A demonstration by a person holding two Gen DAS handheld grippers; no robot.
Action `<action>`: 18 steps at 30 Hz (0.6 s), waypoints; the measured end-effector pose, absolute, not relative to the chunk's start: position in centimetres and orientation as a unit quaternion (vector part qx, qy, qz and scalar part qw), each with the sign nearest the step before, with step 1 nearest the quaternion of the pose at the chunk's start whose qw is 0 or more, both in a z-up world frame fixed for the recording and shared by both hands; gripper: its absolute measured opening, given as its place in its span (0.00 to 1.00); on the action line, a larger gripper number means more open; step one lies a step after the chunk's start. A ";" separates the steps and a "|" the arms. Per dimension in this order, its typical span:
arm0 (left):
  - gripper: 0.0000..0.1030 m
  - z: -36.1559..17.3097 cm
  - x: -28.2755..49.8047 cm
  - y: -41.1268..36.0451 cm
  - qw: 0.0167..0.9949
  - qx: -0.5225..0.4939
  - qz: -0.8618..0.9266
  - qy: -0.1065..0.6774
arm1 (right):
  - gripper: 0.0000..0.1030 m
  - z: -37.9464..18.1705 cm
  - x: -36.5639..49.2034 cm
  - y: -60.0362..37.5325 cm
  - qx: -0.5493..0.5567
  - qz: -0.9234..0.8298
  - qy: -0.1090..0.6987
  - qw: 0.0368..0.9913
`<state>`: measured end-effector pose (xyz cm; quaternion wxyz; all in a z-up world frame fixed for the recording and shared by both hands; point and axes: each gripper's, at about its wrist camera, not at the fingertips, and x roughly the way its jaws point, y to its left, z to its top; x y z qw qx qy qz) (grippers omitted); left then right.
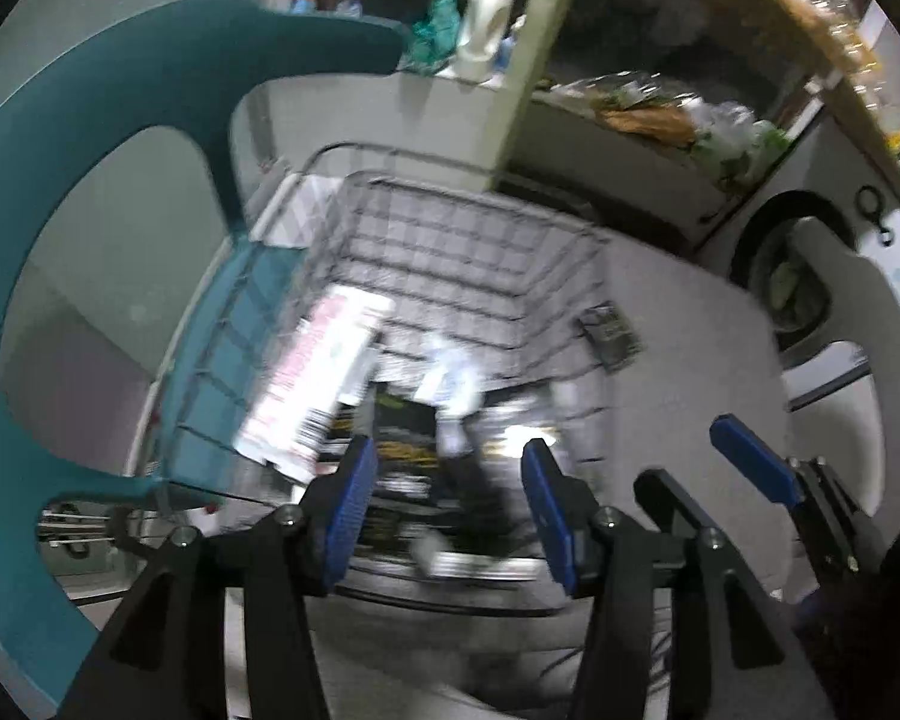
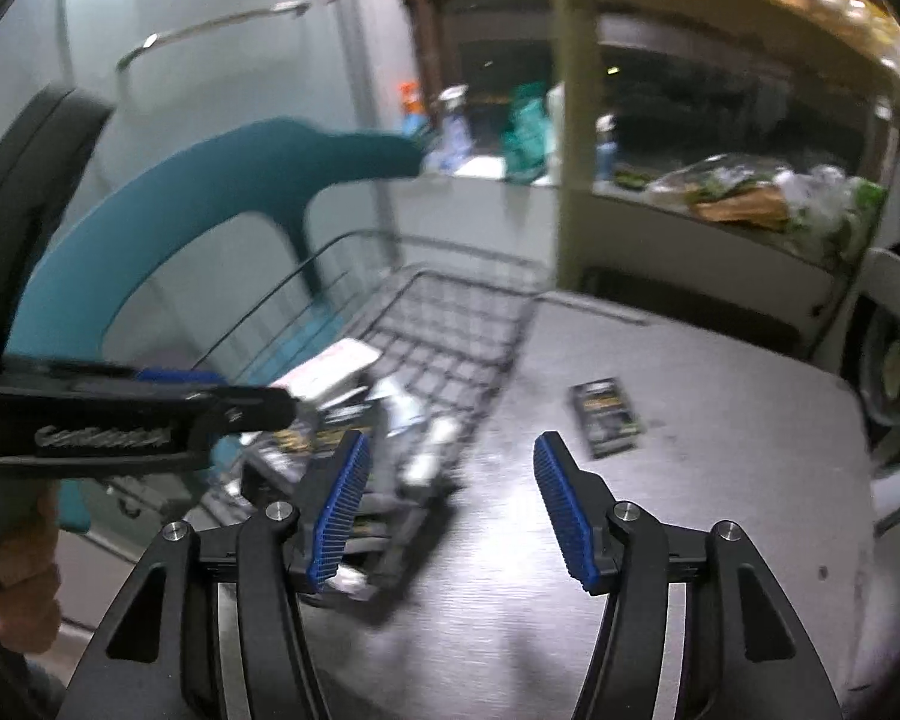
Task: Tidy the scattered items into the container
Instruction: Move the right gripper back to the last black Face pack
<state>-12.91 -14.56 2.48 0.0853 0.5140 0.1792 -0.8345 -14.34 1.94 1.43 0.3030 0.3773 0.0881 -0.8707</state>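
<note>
The wire basket (image 1: 450, 276) stands on the grey tabletop (image 2: 660, 510) at its left edge, beside a teal chair (image 1: 90, 192). It is a long rectangular container, and its long axis runs away from the cameras toward the far edge. Inside it lie several items, blurred: a white and pink box (image 1: 312, 378) leans against the left wall with its long side along the basket, and dark packets (image 1: 402, 450) lie flat on the bottom, also lengthwise. What the small white things (image 1: 456, 384) in the middle are I cannot tell.

One dark flat packet (image 2: 606, 417) is still outside, lying on the tabletop just beside the right wall of the basket, toward the far edge. Its long axis points roughly away from the camera, a little tilted to the right.

The left claw (image 1: 450, 504) hangs over the near end of the basket, pointing steeply down; its blue pads stand apart and nothing is between them. The right claw (image 2: 450, 504) is over the near right corner of the basket and the bare tabletop, also spread open and empty.

To the right of the basket the tabletop is bare up to its right edge, where a white chair (image 2: 894, 360) stands. Behind the far edge is a shelf (image 2: 720, 180) with bags.
</note>
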 end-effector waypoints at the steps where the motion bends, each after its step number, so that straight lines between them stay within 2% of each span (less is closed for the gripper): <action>1: 0.55 2.8 -13.0 -13.3 0.079 0.511 -0.837 0.182 | 0.56 1.6 -14.9 3.4 0.377 -0.875 0.089 0.290; 6: 0.55 2.6 -14.2 -5.9 0.057 0.510 -0.840 0.176 | 0.56 0.3 -17.0 9.8 0.387 -0.886 0.089 0.239; 11: 0.55 -1.2 -15.4 0.4 0.060 0.523 -0.828 0.192 | 0.56 -4.3 -19.1 14.3 0.410 -0.878 0.093 0.229; 18: 0.55 -7.6 -16.4 1.6 0.198 0.528 -0.801 0.199 | 0.56 -10.6 -21.8 15.5 0.446 -0.839 0.082 0.302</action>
